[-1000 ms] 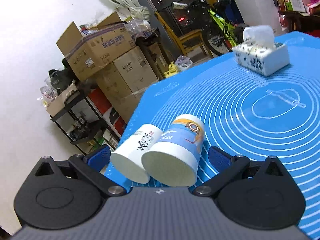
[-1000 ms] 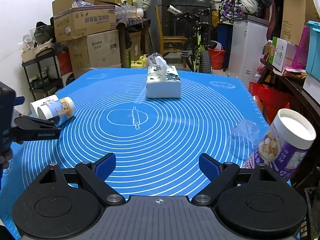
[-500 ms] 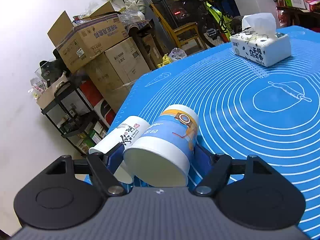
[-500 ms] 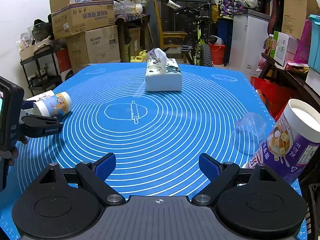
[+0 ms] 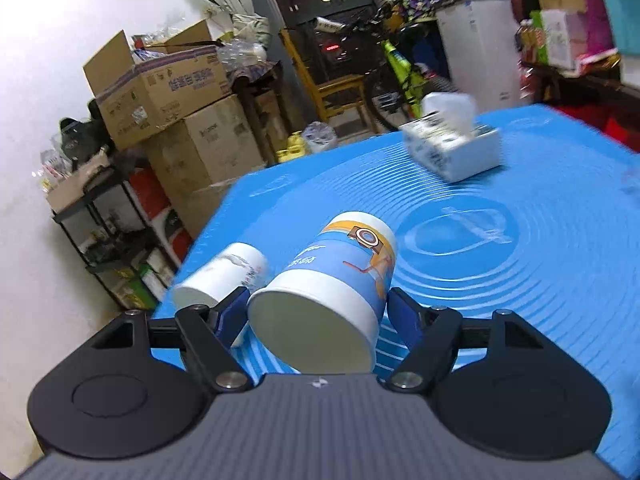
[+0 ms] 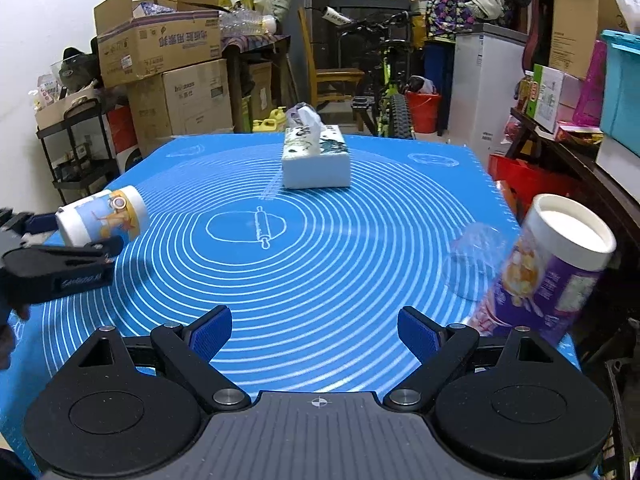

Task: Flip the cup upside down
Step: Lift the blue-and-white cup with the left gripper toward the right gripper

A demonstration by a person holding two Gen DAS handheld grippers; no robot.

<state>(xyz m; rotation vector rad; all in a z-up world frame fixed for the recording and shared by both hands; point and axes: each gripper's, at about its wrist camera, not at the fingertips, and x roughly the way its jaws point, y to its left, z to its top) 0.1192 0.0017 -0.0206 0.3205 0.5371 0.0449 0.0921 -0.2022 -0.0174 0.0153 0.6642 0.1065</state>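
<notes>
Left gripper clamped the blue-printed paper cup sideways, lifted above the ringed silicone mat, white paper cup lying just beside. Right gripper spread wide, holding nothing. Soft tissue pack sat far back.

The left wrist view sits low and close at the counter's left edge, facing across the mat toward the tissue box. The right wrist view looks from the near edge, higher and farther back, down the counter. Both share the tissue box and cardboard boxes.
</notes>
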